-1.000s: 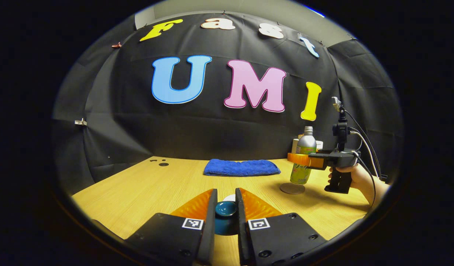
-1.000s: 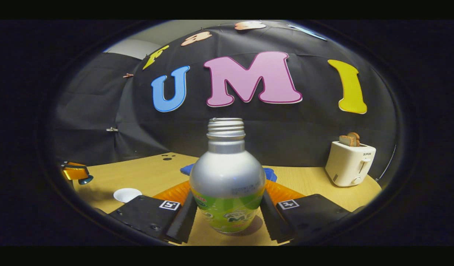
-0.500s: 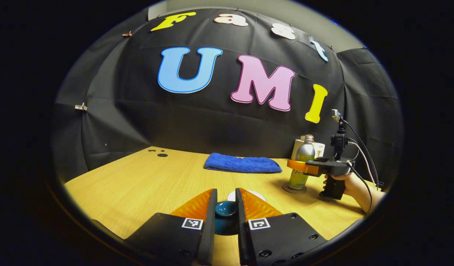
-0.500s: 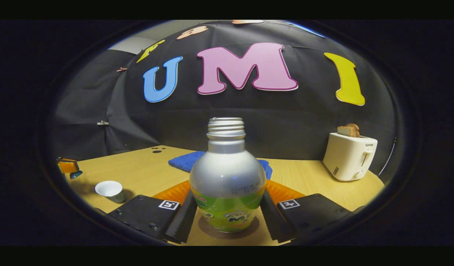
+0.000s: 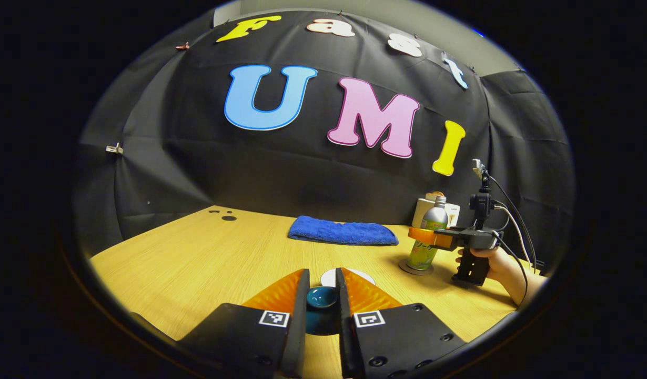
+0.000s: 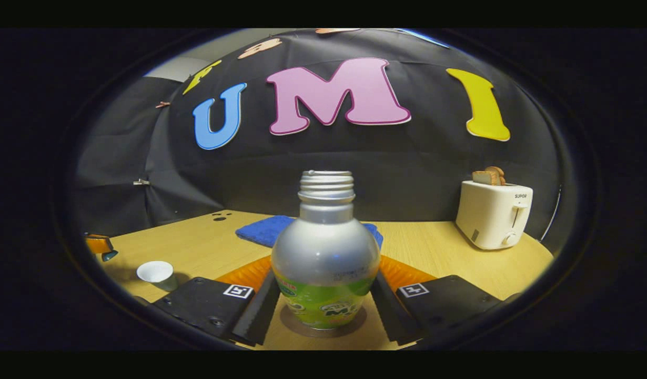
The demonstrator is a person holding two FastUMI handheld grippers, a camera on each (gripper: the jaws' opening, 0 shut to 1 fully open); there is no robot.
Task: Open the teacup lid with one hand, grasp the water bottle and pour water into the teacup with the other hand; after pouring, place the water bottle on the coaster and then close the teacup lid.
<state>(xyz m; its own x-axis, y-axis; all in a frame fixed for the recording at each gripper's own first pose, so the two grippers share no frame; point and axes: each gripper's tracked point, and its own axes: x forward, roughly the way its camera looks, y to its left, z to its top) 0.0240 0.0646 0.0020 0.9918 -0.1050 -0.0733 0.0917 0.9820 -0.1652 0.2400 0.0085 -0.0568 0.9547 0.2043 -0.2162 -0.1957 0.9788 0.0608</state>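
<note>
From my left gripper (image 5: 322,295) I see both orange fingers pressed on the knob of the dark teal teacup lid (image 5: 322,297), held above the light wooden table (image 5: 197,263). The lid's lower part is cut off between the black finger bases. Just beyond it, the white rim of the open white teacup (image 5: 350,275) peeks out; most of the cup is hidden behind the fingers there. In the right gripper view the cup (image 6: 157,273) stands uncovered at the far left.

My right gripper (image 6: 323,295) has its jaws on either side of the silver, green-labelled, uncapped water bottle (image 6: 325,263), and both fingers seem to touch it. The bottle stands upright on the round brown coaster (image 6: 323,329), whose edge is mostly covered. A folded blue towel (image 5: 343,231) lies behind, and a white toaster (image 6: 493,213) holding bread sits to the right.
</note>
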